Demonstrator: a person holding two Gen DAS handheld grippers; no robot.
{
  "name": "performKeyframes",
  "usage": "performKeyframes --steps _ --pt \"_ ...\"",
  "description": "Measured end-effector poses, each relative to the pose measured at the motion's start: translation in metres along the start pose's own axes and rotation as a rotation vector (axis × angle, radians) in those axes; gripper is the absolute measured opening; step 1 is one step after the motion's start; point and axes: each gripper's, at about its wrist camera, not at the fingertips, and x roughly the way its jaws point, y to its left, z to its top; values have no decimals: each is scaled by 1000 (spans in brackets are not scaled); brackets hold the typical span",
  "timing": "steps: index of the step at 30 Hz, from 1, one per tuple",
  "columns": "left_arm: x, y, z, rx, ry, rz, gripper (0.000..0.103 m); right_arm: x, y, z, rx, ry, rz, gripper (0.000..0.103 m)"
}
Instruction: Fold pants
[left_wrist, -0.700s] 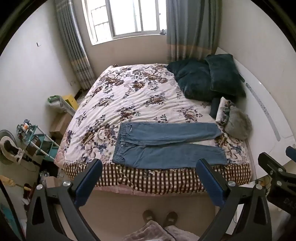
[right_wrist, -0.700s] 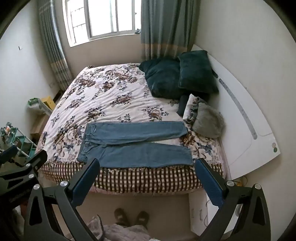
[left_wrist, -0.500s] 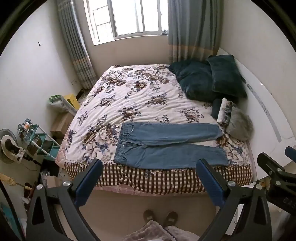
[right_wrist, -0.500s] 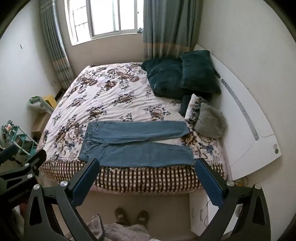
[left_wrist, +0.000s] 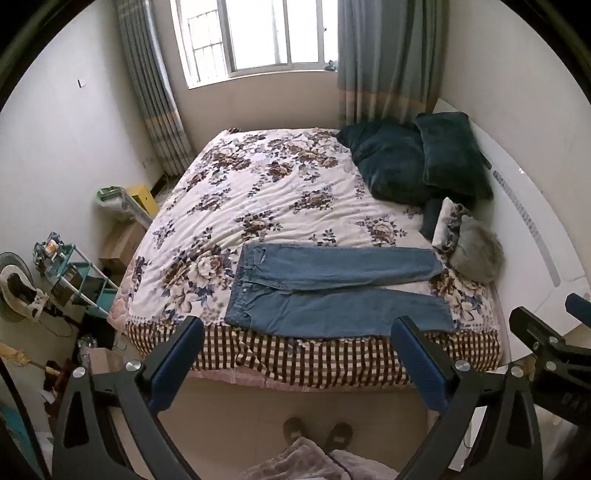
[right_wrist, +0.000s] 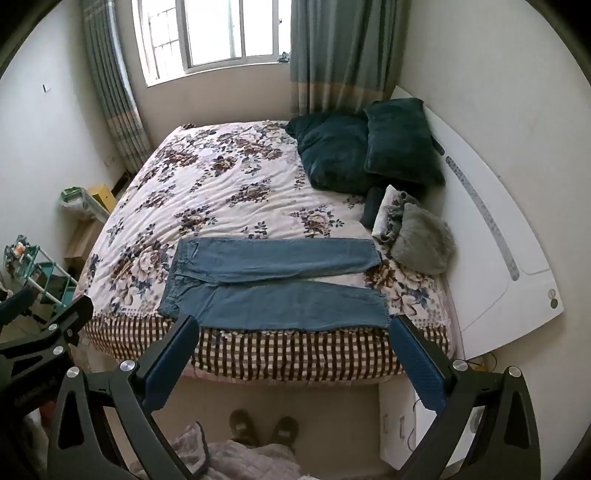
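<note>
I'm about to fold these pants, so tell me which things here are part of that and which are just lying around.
For the job:
- blue denim jeans spread flat
- flowered quilt-covered bed beneath them
- left tongs and right tongs, both open

Just lying about:
- dark teal velvet pillows
- grey furry cushion
- teal shelf rack

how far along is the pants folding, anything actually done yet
Done: only the setup. The jeans lie spread flat near the front edge of the bed, both legs straight and side by side, waistband to the left, with no fold in them. In hand: nothing. The left claw and right claw are both open, held off the bed in front of it. Left: every fold.
</note>
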Motion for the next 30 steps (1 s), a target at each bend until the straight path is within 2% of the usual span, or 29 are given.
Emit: performKeyframes --steps 30 --pt "-8 -2 6 2 -16 0 103 -2 3 5 3 -1 1 103"
